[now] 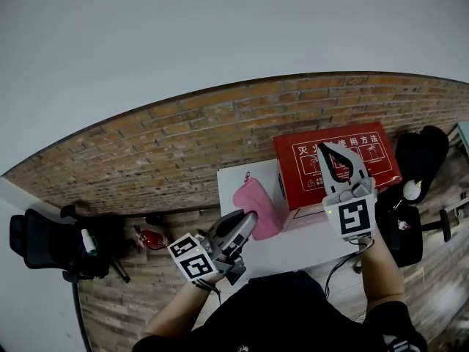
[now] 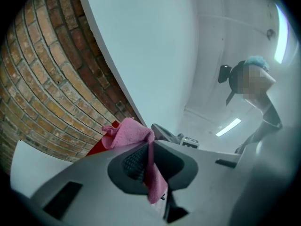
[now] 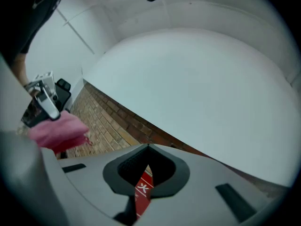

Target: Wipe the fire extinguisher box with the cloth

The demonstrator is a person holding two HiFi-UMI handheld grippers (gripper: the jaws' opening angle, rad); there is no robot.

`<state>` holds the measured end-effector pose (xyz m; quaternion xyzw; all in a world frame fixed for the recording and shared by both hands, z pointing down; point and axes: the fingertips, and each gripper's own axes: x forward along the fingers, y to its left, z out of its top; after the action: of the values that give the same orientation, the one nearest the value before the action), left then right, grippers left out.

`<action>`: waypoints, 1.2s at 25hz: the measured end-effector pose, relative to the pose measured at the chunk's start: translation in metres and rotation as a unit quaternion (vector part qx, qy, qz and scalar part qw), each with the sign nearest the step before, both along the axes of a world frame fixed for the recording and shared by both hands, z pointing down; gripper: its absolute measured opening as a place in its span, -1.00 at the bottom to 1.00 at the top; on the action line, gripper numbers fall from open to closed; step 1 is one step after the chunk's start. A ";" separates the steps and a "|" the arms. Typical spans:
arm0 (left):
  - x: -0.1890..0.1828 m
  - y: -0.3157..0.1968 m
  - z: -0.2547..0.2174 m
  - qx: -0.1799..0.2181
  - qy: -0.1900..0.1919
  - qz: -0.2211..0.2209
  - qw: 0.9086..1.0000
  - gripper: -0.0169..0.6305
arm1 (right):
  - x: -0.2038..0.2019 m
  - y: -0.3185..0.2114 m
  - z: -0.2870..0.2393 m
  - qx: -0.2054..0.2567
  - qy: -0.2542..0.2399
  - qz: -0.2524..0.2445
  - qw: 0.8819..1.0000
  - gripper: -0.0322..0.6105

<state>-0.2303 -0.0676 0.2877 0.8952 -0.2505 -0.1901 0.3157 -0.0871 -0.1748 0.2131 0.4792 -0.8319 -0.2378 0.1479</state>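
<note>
A red fire extinguisher box (image 1: 344,169) with white print lies on a white stand (image 1: 245,178). My left gripper (image 1: 248,224) is shut on a pink cloth (image 1: 258,204), which hangs just left of the box above the stand. In the left gripper view the cloth (image 2: 128,133) is pinched between the pads and bunches past the tips of the left gripper (image 2: 150,142). My right gripper (image 1: 331,156) hovers over the box with its fingertips together and nothing held. In the right gripper view, the box (image 3: 143,190) shows through the slit below the tips of the right gripper (image 3: 148,147); the cloth (image 3: 56,131) is at the far left.
Brick paving (image 1: 168,152) runs under the stand up to a white wall (image 1: 183,35). A black chair (image 1: 44,240) and a small red extinguisher (image 1: 151,237) stand to the left. A black bag (image 1: 421,152) and another chair (image 1: 410,229) are on the right.
</note>
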 end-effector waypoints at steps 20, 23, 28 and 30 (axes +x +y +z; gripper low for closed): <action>0.007 0.025 0.005 0.034 0.025 0.050 0.998 -0.78 | -0.019 0.110 0.050 -0.125 -0.198 -0.020 0.972 -0.84; 0.020 0.036 0.004 0.036 0.018 0.047 0.998 -0.78 | -0.010 0.120 0.056 -0.137 -0.212 -0.032 0.967 -0.84; 0.052 0.052 0.008 0.030 0.010 0.030 0.999 -0.78 | 0.019 0.136 0.062 -0.153 -0.223 -0.053 0.961 -0.84; 0.070 0.060 0.013 0.024 0.010 0.023 0.999 -0.78 | 0.038 0.146 0.066 -0.161 -0.222 -0.060 0.960 -0.84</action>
<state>-0.1604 -0.0074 0.3003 0.9060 -0.2222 -0.1981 0.3010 -0.0491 -0.0291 0.2794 0.4394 -0.8981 0.0036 0.0199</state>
